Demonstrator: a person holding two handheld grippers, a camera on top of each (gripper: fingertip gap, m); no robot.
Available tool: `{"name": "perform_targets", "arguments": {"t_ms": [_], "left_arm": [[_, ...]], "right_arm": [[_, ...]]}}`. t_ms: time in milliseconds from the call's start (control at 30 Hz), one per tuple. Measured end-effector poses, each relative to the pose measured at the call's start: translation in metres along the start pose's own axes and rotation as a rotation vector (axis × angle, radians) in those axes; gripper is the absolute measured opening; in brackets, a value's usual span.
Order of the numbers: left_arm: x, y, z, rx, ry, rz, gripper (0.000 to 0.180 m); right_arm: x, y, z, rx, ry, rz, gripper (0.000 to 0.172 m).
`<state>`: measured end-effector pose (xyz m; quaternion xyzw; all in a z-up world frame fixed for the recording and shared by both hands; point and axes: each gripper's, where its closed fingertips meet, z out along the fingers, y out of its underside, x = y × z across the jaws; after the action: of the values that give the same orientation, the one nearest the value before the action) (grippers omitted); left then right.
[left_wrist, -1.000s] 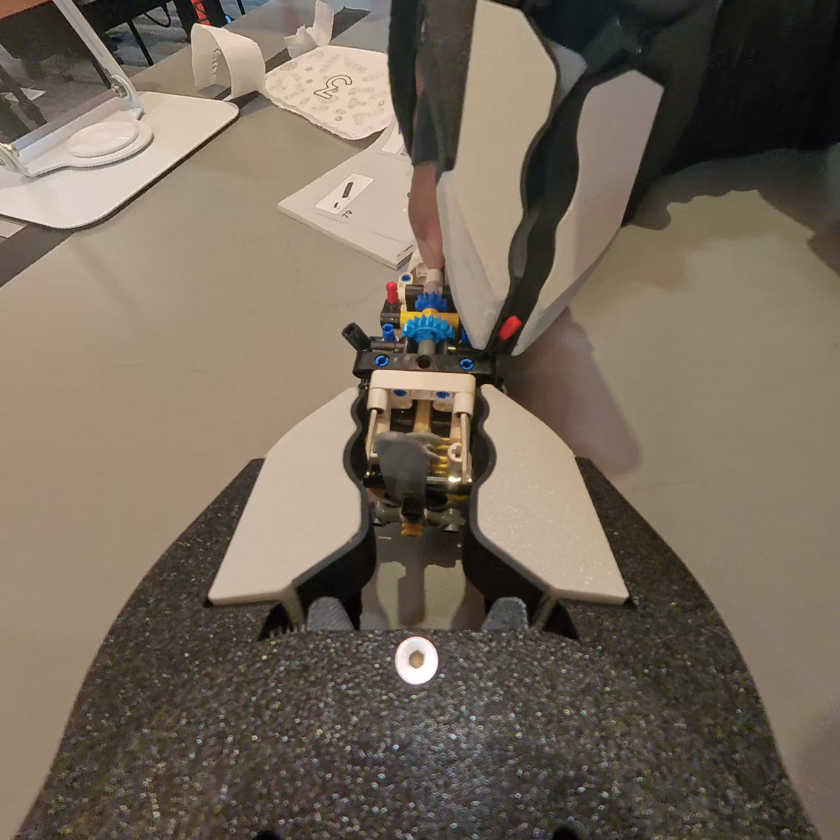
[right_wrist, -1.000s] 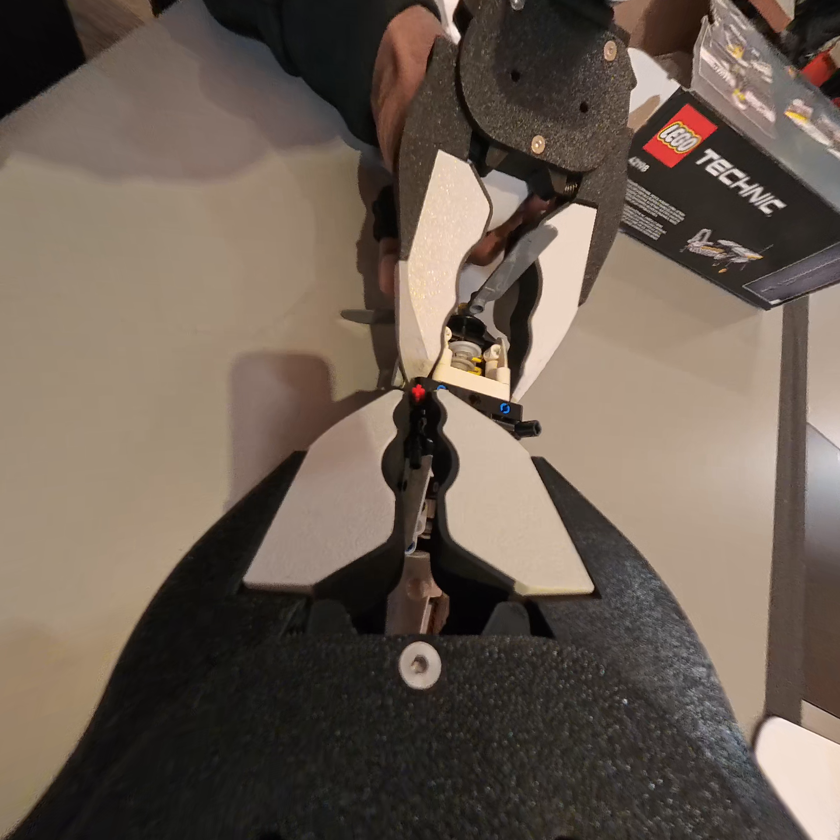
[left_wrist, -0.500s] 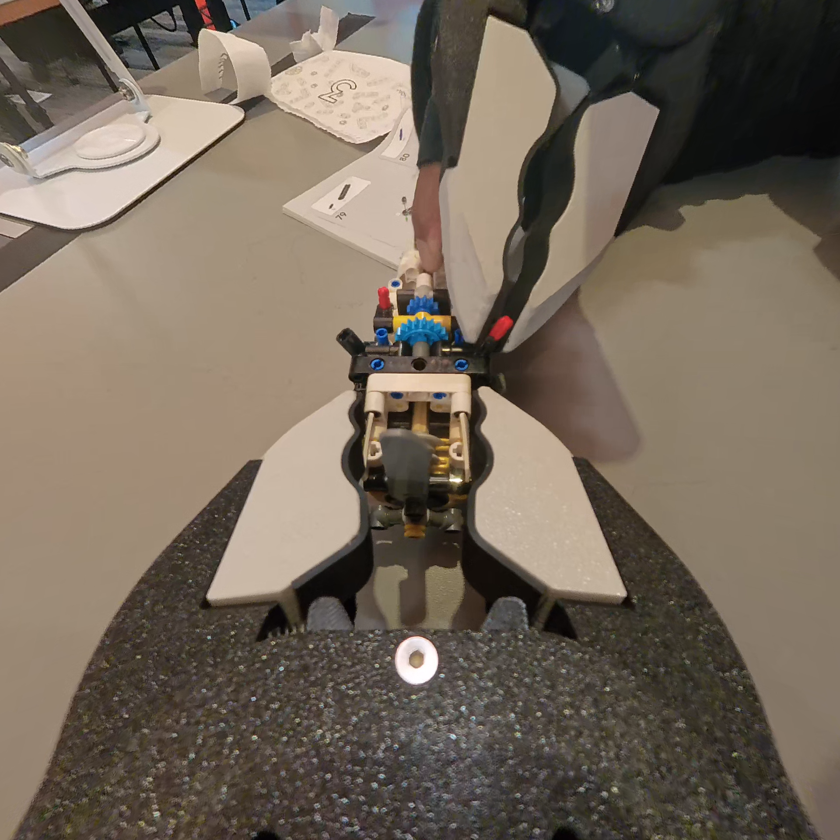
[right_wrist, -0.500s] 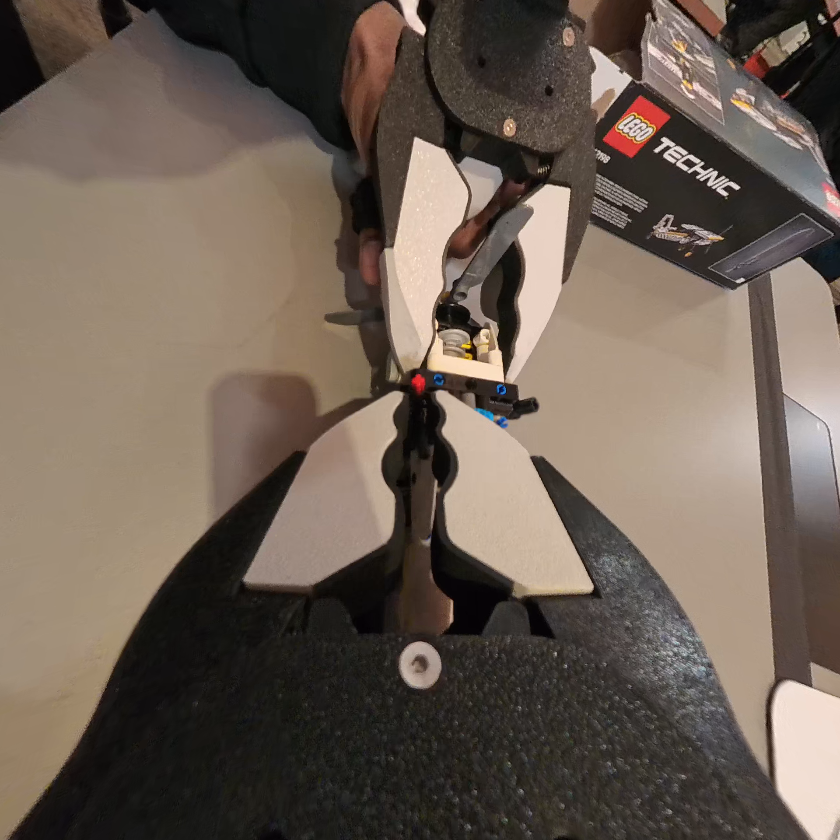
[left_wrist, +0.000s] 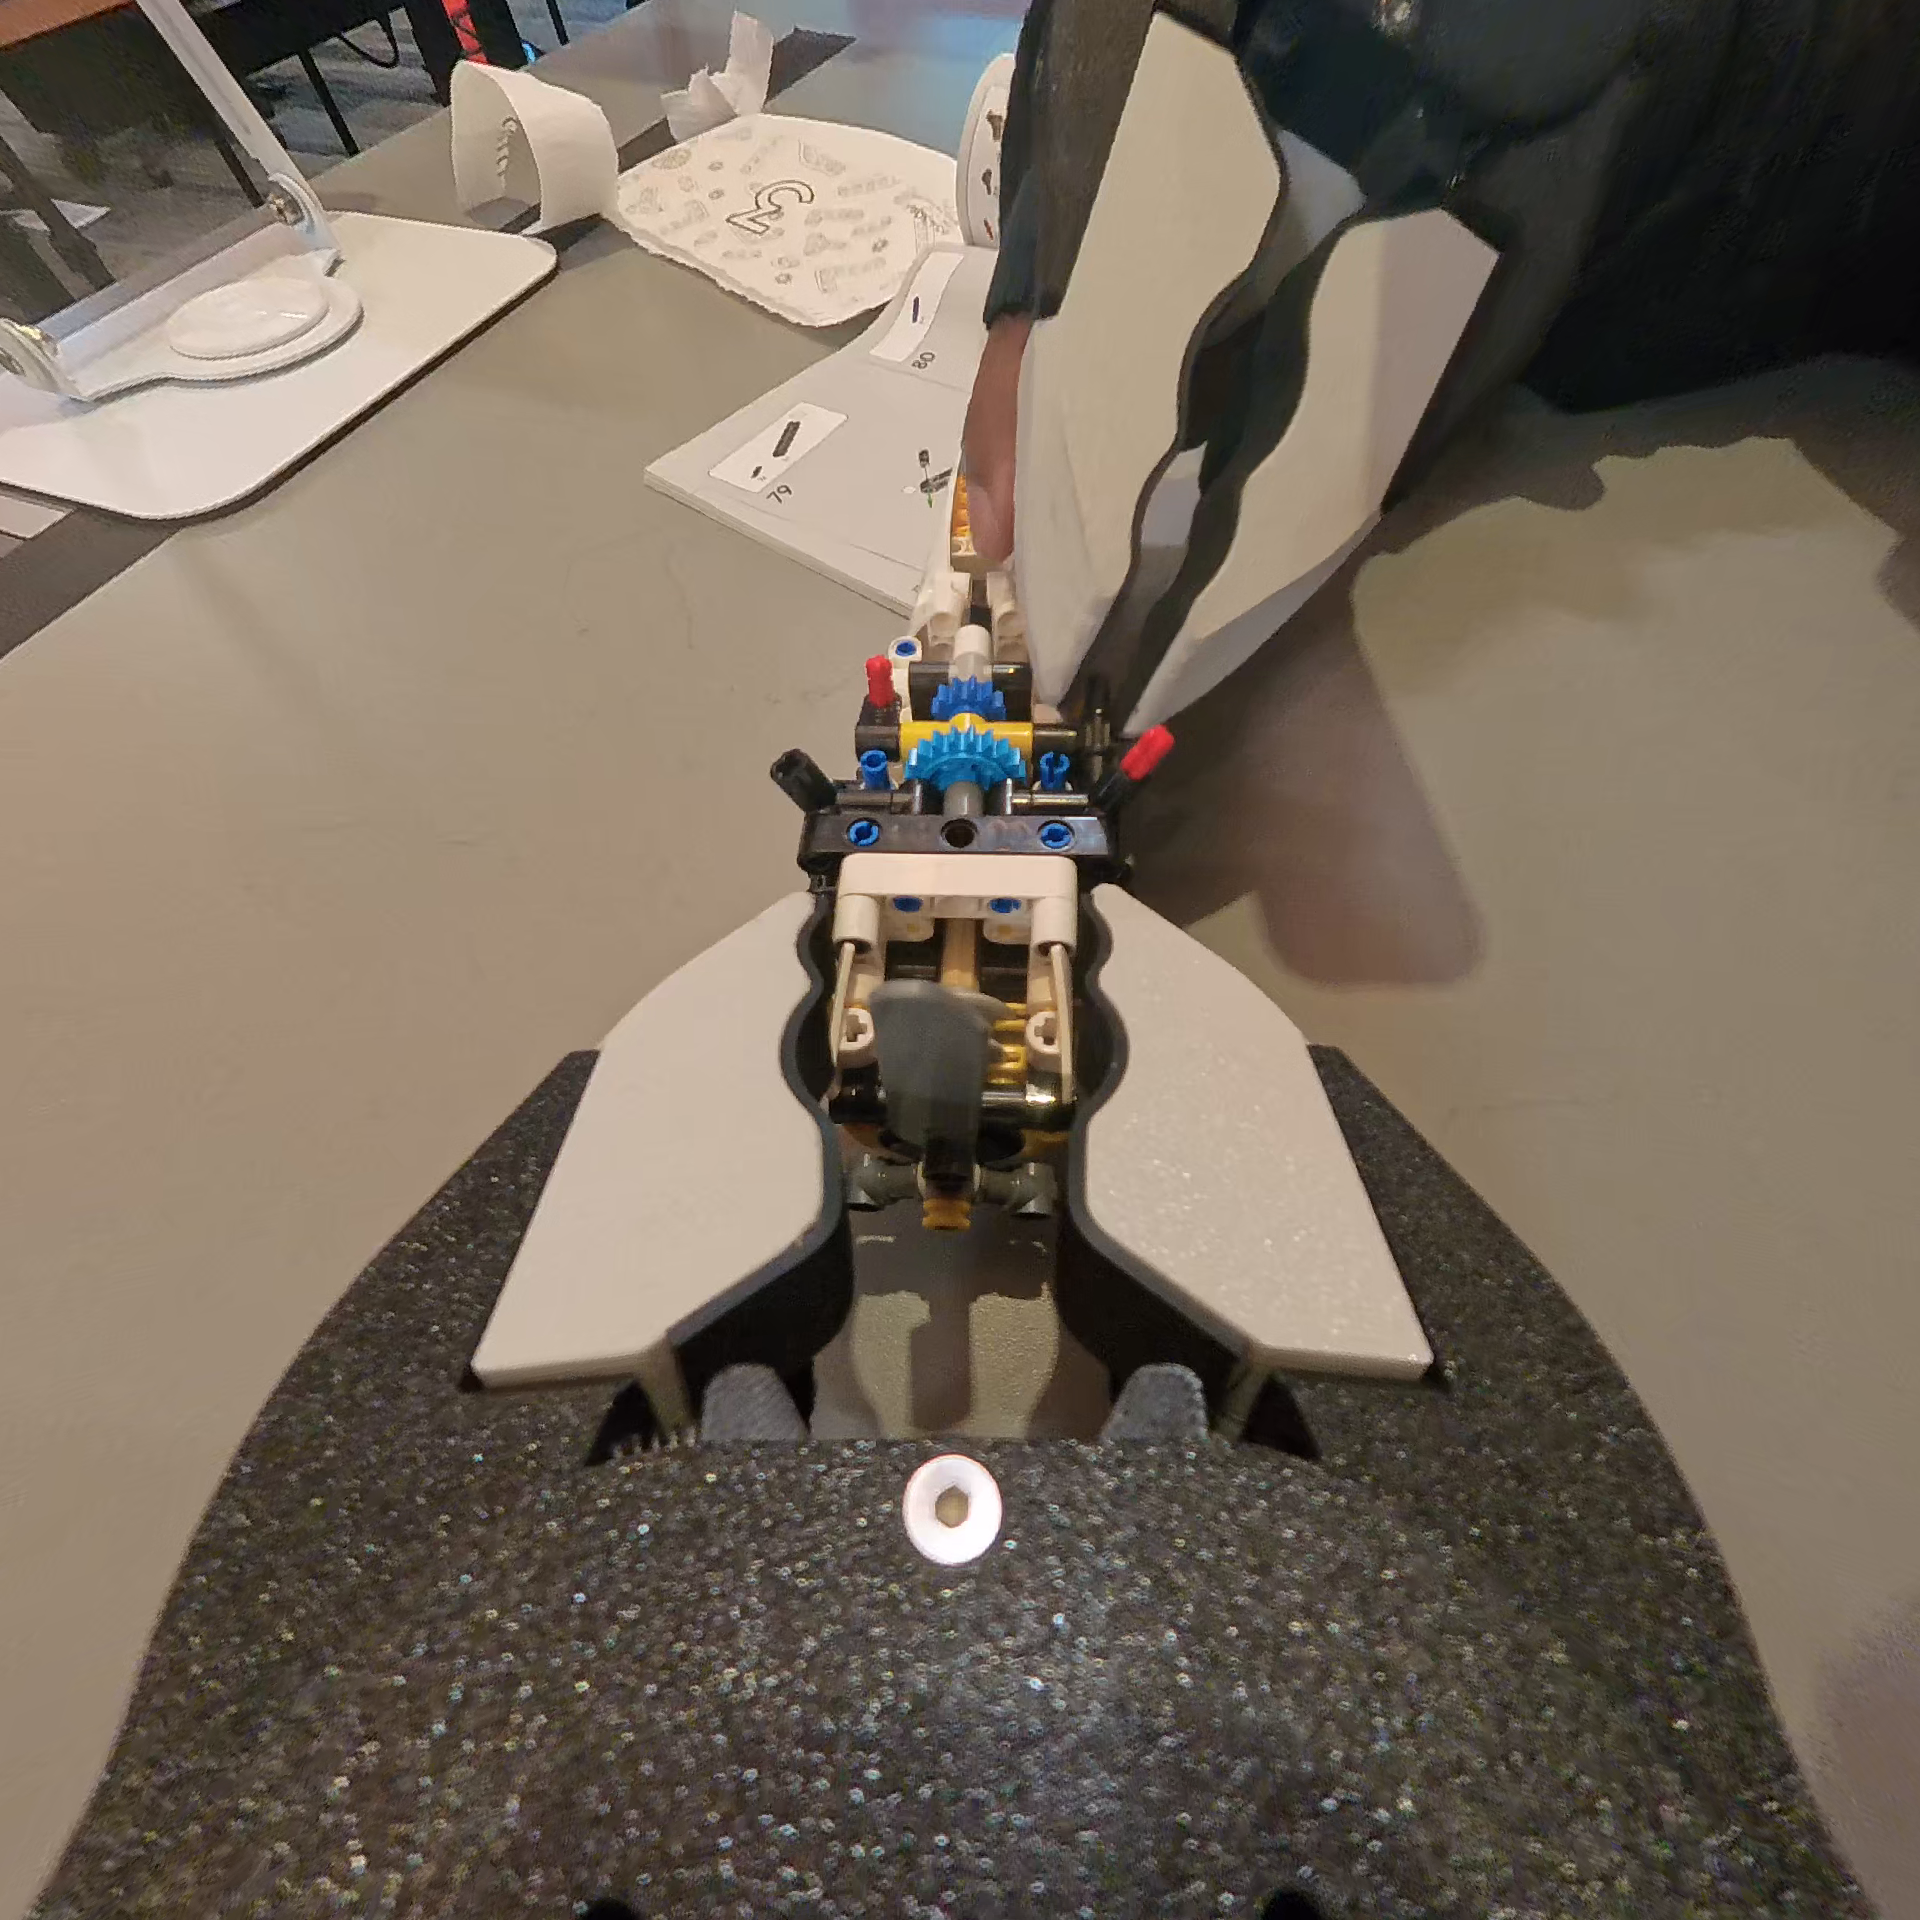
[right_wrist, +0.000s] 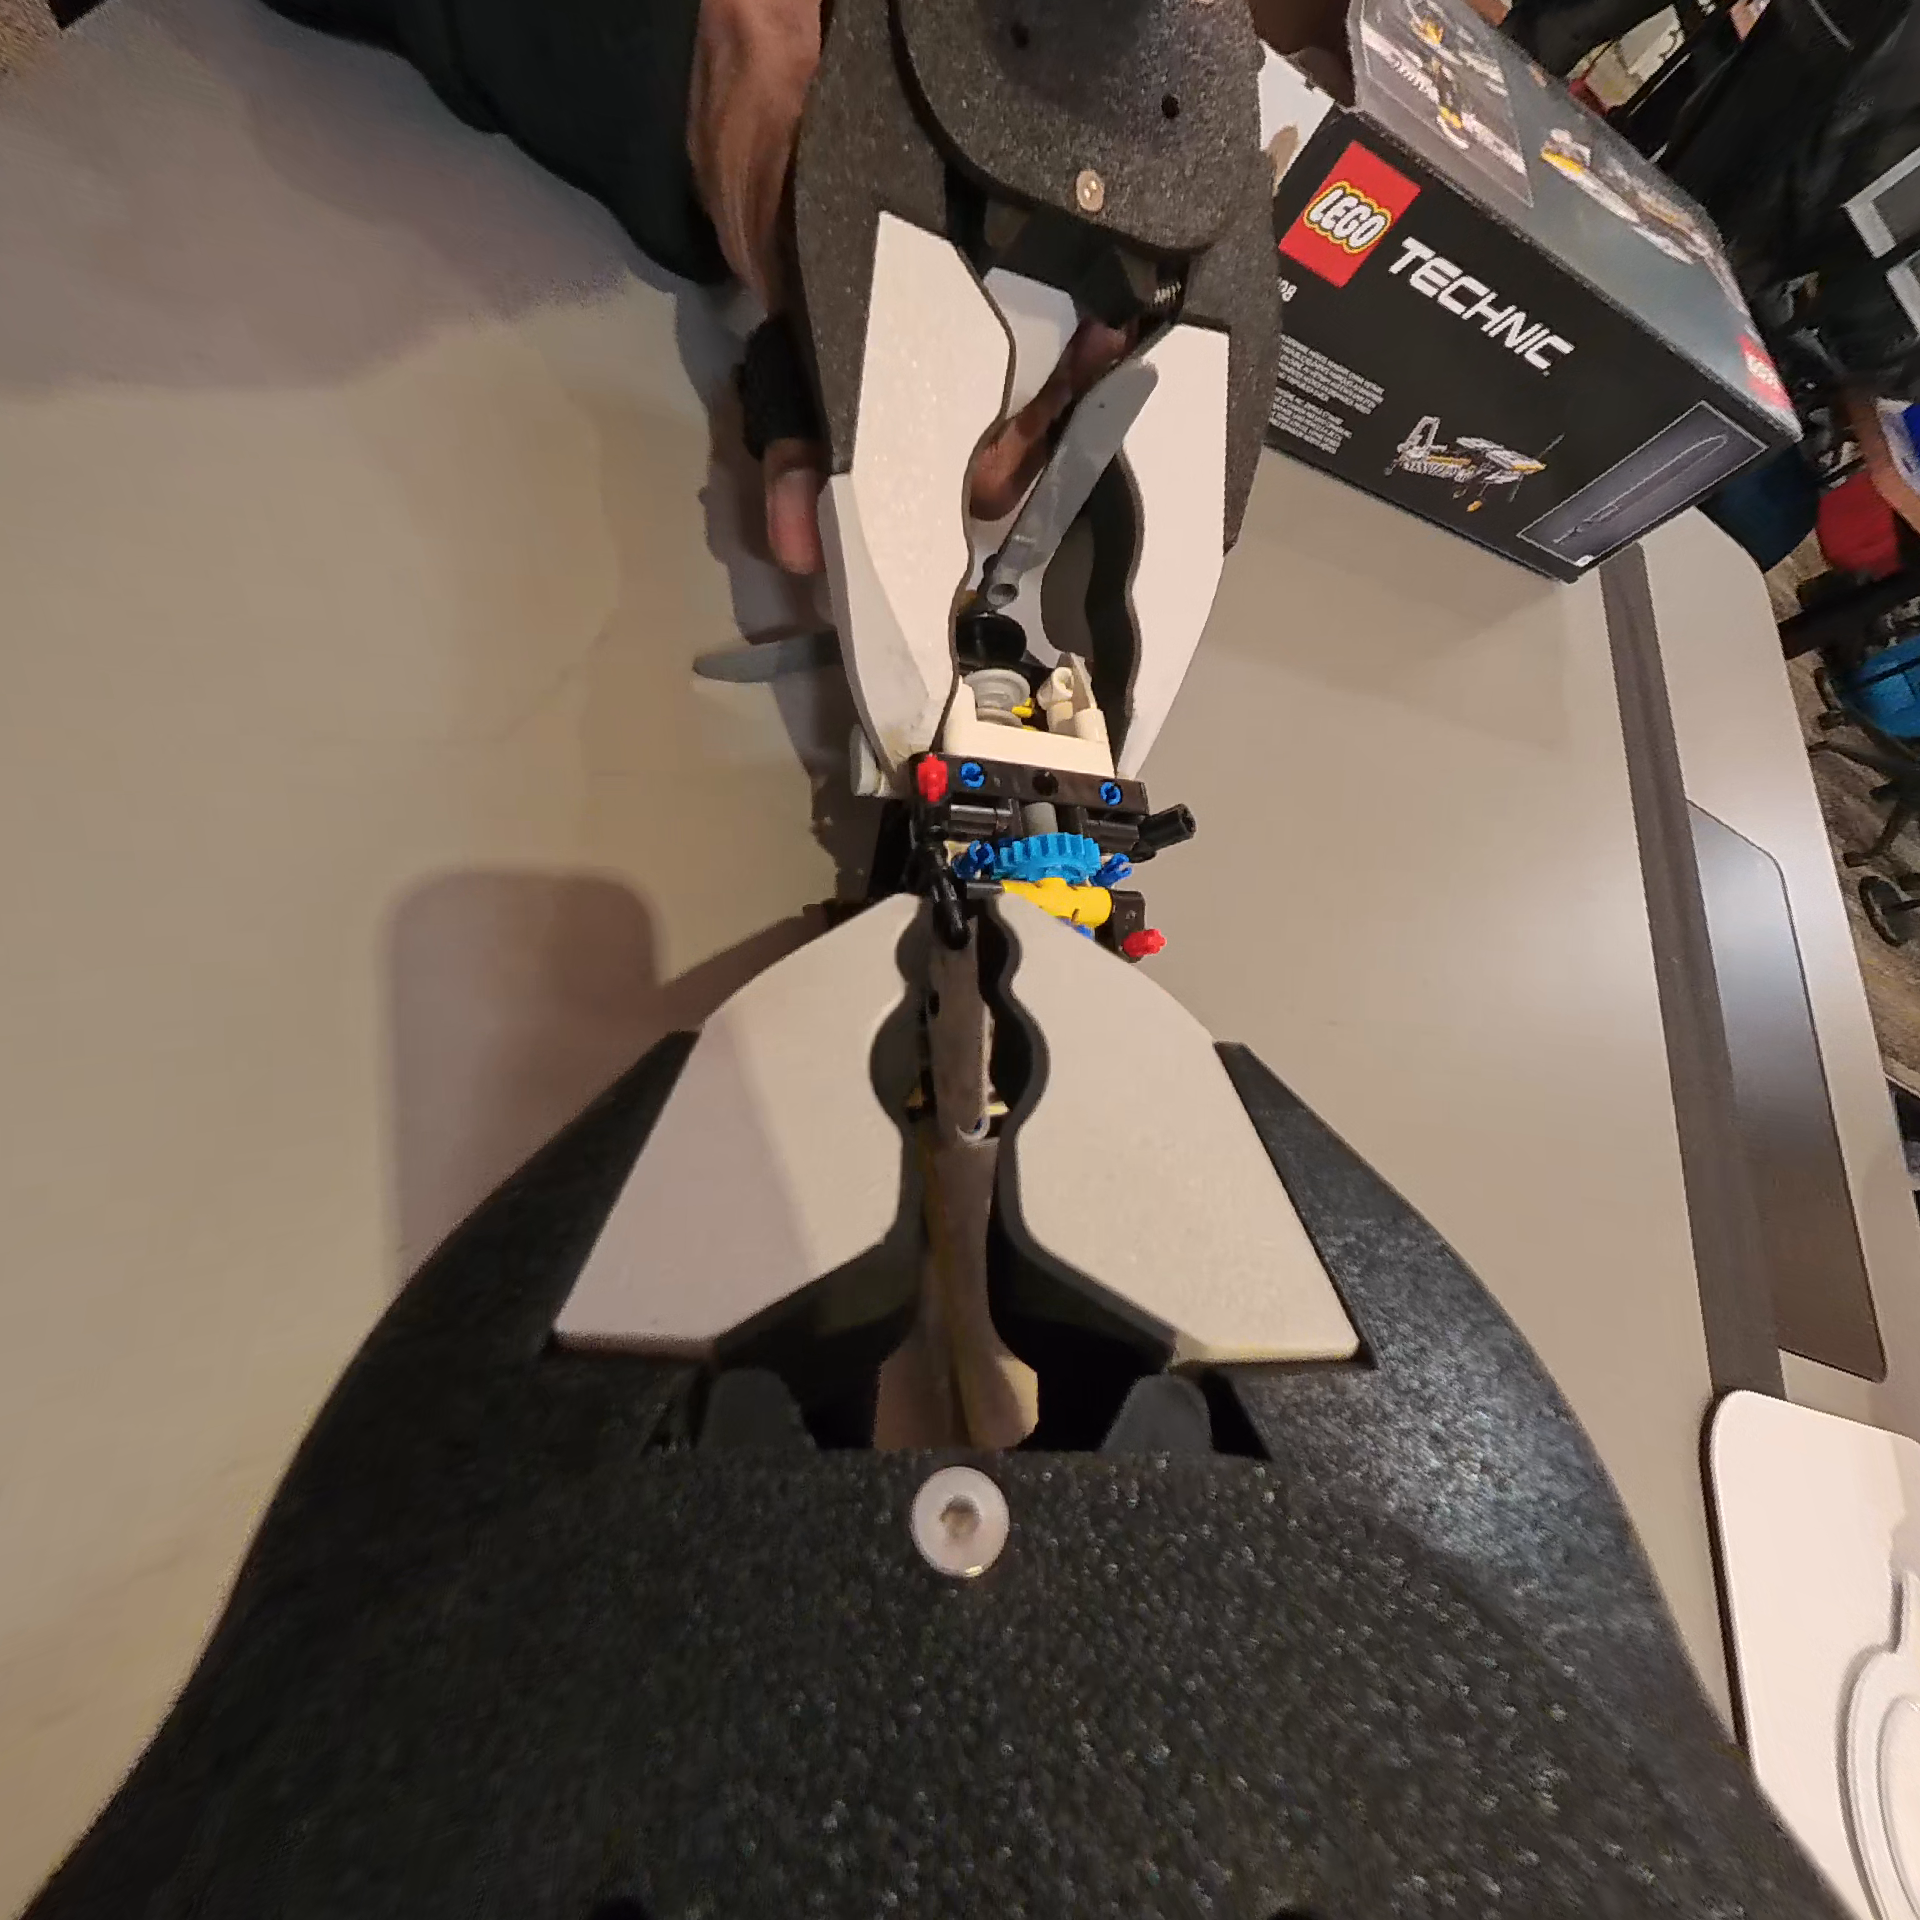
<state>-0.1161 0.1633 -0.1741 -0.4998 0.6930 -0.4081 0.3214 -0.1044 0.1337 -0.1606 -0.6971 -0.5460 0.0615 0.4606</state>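
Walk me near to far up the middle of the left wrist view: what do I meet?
Left gripper shut on the toy-brick assembly: grey blade → white frame → black beam → blue gear → right gripper's fingers → instruction booklet.

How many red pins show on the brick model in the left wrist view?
2: one red pin stands upright at the brick model's far left, another red pin angles out at its right, beside the right gripper. Others may be hidden.

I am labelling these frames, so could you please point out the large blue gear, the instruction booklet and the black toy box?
large blue gear (left_wrist: 961, 767): left wrist view, on its toothed face.
instruction booklet (left_wrist: 831, 488): left wrist view, on the open white page.
black toy box (right_wrist: 1496, 384): right wrist view, on its front side.
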Motion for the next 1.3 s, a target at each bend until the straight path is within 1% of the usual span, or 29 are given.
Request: {"name": "perform_targets", "arguments": {"t_ms": [333, 533, 733, 933, 1133, 1300], "left_arm": [[0.000, 0.000, 0.000, 0.000, 0.005, -0.001, 0.046], [0.001, 0.000, 0.000, 0.001, 0.008, 0.005, 0.046], [0.001, 0.000, 0.000, 0.001, 0.009, 0.005, 0.046], [0.001, 0.000, -0.001, 0.001, 0.007, 0.005, 0.046], [0.001, 0.000, -0.001, 0.001, 0.003, 0.009, 0.046], [0.001, 0.000, -0.001, 0.002, -0.004, 0.018, 0.046]], "right_arm": [[-0.002, 0.004, -0.004, 0.006, 0.007, 0.002, 0.005], [-0.005, 0.009, -0.006, -0.011, 0.104, -0.001, 0.004], [-0.007, 0.019, -0.009, -0.057, 0.247, -0.104, 0.001], [-0.016, 0.033, -0.010, -0.115, 0.288, -0.202, 0.000], [-0.019, 0.027, -0.013, -0.060, 0.308, -0.192, 0.000], [-0.017, 0.012, -0.013, 0.022, 0.327, -0.183, 0.005]]}}
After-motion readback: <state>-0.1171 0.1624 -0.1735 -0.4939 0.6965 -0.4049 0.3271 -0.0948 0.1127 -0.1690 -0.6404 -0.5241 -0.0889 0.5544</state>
